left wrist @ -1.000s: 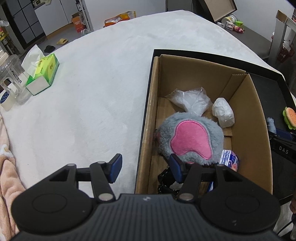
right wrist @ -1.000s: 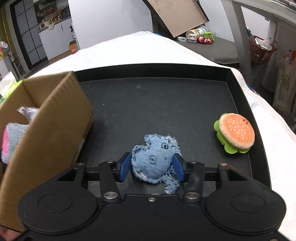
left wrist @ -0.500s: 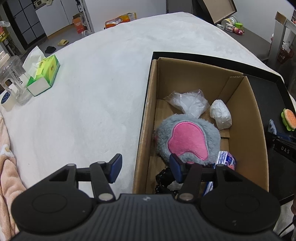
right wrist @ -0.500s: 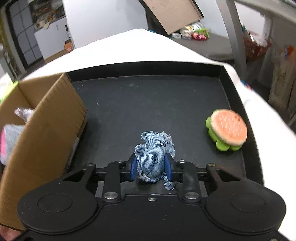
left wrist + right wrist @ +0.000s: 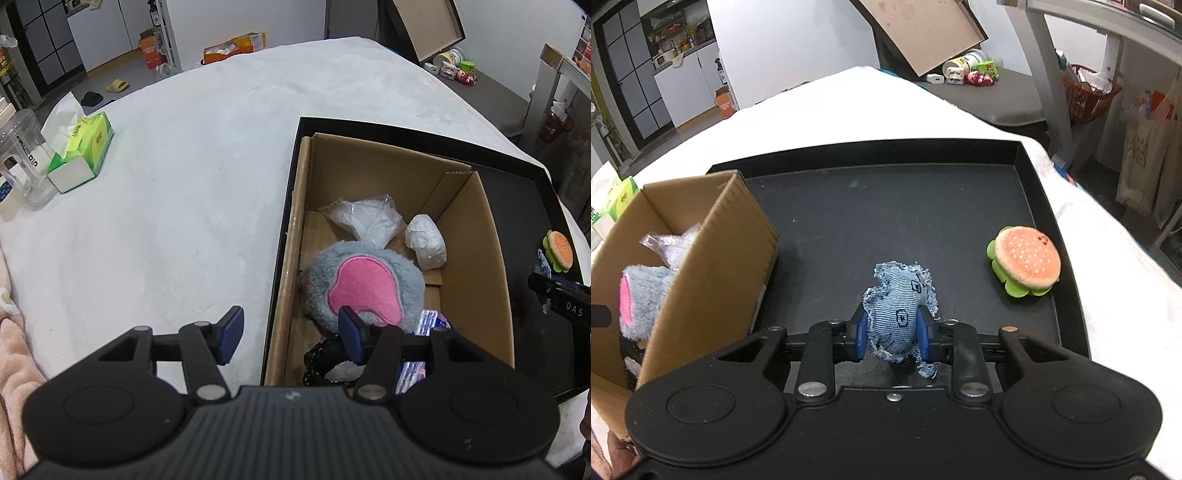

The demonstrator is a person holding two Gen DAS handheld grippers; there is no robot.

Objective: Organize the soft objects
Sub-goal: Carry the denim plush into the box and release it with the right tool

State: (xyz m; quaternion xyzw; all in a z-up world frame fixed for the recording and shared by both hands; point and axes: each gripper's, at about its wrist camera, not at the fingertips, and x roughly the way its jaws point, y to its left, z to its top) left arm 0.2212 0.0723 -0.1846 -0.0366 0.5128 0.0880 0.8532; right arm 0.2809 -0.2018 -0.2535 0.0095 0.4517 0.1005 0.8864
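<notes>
A frayed blue denim soft toy [image 5: 899,299] sits between the blue pads of my right gripper [image 5: 892,338], whose jaws are closing and pressing its sides; it hangs just above the black tray [image 5: 886,214]. A plush burger [image 5: 1027,260] lies on the tray at the right. A cardboard box [image 5: 713,258] stands on the tray's left part and holds a grey plush with a pink patch [image 5: 364,284], a clear bag [image 5: 365,221] and a white bundle [image 5: 424,242]. My left gripper [image 5: 290,332] is open, straddling the box's left wall [image 5: 291,221] with nothing gripped.
The tray rests on a white fleecy cover [image 5: 166,221]. A green tissue box [image 5: 81,151] and a clear jar [image 5: 22,158] stand at the far left. Pink towelling [image 5: 11,332] lies at the near left edge. More packets fill the box's near end [image 5: 424,321].
The right jaws have squeezed in on the denim toy, which now stands taller between the pads and is raised slightly off the tray. The left gripper has kept its place and opening.
</notes>
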